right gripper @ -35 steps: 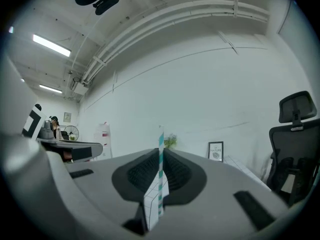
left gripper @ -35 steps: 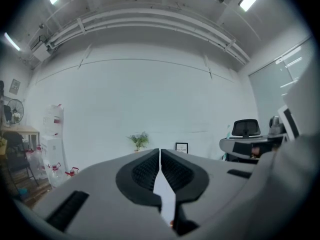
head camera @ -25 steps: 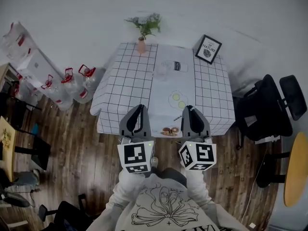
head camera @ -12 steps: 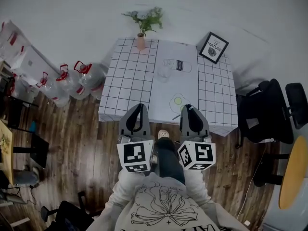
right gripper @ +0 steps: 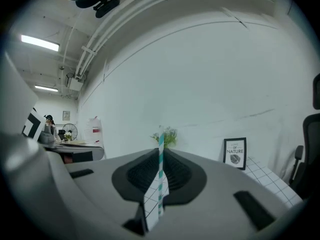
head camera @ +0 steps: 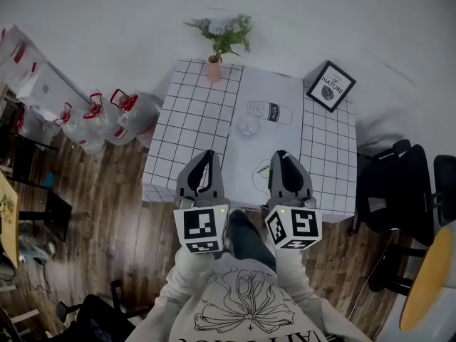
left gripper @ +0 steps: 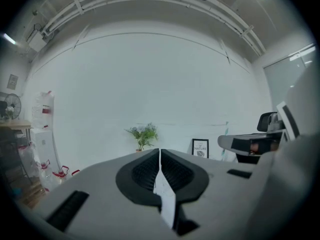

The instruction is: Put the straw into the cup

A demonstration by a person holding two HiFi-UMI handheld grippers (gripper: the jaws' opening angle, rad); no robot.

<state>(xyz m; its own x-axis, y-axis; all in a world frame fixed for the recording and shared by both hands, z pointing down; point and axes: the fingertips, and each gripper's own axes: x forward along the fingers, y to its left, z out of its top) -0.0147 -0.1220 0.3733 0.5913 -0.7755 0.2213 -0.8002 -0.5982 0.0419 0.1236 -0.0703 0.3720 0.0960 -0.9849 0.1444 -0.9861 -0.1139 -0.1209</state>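
Since half a second ago the worktop (head camera: pixel 187 123), covered in a white cloth with a black grid, has come lower in the head view. The tips of both grippers are now seen over its near edge instead of short of it.

One teal-and-white striped paper straw (right gripper: pixel 161 169) is clamped upright between the closed jaws of the right gripper (right gripper: pixel 161 151), and its top rises just above the jaw tips. In the head view the right gripper (head camera: pixel 279 157) is held over the near edge of the worktop, right of centre.

One clear glass cup (head camera: pixel 248 125) stands near the middle of the worktop. It is apart from both grippers, beyond the right gripper's tip and slightly to that gripper's left.

The left gripper (left gripper: pixel 159 151) has its jaws brought together with nothing between them. In the head view the left gripper (head camera: pixel 206 157) is held over the near edge, left of centre.

One small pink vase with green sprigs (head camera: pixel 214 68) stands at the far edge. One black-framed picture (head camera: pixel 330 86) leans at the far right corner. Three clear water jugs with red handles (head camera: pixel 92 120) are seen on the wooden floor beside the left edge.
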